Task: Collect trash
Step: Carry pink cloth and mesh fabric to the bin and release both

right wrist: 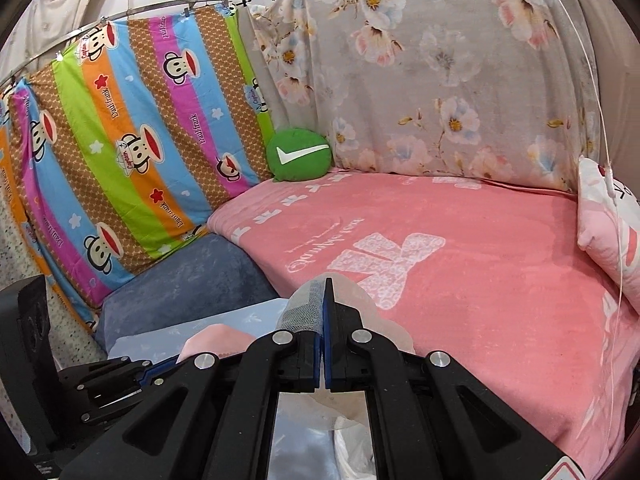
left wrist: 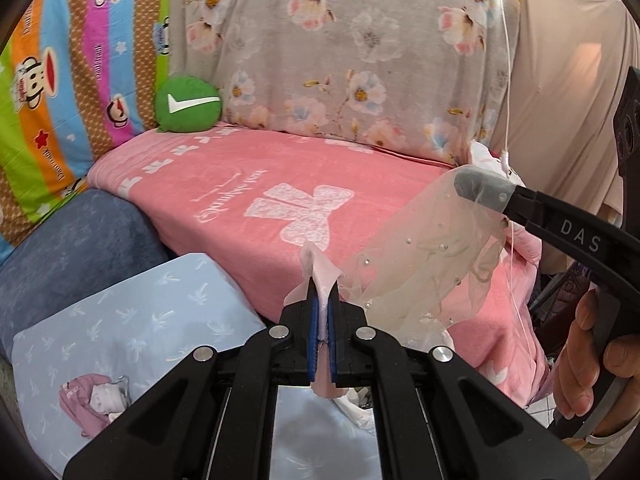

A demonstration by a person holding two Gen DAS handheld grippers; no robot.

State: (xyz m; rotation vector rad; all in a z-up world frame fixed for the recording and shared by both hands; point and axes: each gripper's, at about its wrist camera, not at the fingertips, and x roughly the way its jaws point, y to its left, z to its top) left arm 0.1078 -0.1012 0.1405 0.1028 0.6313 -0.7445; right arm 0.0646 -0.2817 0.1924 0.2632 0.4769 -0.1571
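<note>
My left gripper (left wrist: 323, 292) is shut on a pale pink scrap (left wrist: 320, 268) that sticks up between its blue pads, above the front edge of the pink blanket (left wrist: 248, 184). My right gripper (left wrist: 466, 184) reaches in from the right in the left wrist view, shut on a sheer cream mesh piece with small beads (left wrist: 424, 268) that hangs down. In the right wrist view the right gripper (right wrist: 325, 284) is shut, with the mesh (right wrist: 304, 312) draped over its fingers. The left gripper's body and the pink scrap (right wrist: 216, 340) show at the lower left there.
A green round cushion with a white tick (left wrist: 188, 104) sits at the blanket's back left corner. Striped monkey fabric (left wrist: 72, 80) and floral fabric (left wrist: 340, 48) hang behind. A light blue pillow (left wrist: 132, 340) lies front left. A pink-white pillow (right wrist: 612, 236) and a thin white cord (left wrist: 508, 92) are at the right.
</note>
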